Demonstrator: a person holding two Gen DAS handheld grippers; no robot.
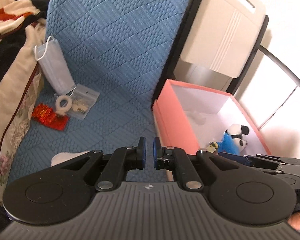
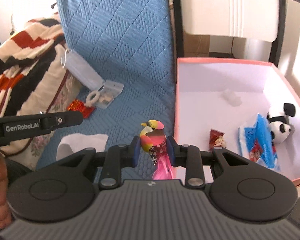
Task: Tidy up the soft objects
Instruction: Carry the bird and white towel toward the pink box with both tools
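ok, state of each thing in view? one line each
Left tongs: shut, empty.
Right tongs: shut on pink-and-yellow feathered toy bird, upright.
Pink cardboard box: open, lidless.
Black-and-white plush panda: in the box, beside a blue packet.
Pale blue face mask: on the blue quilt.

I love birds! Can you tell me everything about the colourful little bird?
The toy bird has a pink cap, a yellow beak and cheek, a brownish chest, a yellow-and-pink wing and a long pink feathery tail hanging down. It looks light and feathery. It sits upright, beak pointing left, pinched at its sides between the blue pads of the right tool. It hangs above the blue bedspread, just left of the pink box.
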